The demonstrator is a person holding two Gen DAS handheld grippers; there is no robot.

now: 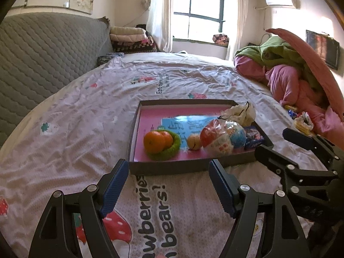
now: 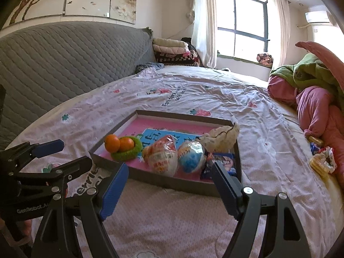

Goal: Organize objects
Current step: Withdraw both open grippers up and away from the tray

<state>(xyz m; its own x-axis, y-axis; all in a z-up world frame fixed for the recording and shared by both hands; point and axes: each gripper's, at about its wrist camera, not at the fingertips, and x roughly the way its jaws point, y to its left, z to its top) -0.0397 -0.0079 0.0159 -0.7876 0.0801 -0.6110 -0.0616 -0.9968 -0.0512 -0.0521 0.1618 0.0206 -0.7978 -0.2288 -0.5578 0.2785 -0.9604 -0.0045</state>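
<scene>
Hiding behind red-white packet [image 1: 216, 138], small round item [image 1: 194, 142] unidentifiable; tray [image 1: 169, 168] full.

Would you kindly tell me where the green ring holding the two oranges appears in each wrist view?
Left wrist view: the green ring sits centre-left, in the box's near-left corner.
Right wrist view: the green ring sits left of centre, at the box's left side.
Shared landmark: the shallow box with its pink floor.

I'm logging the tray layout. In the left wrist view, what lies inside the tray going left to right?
Two oranges in a green ring → small tan ball → red-and-white packet → blue-and-white ball → dark blue packet.
</scene>
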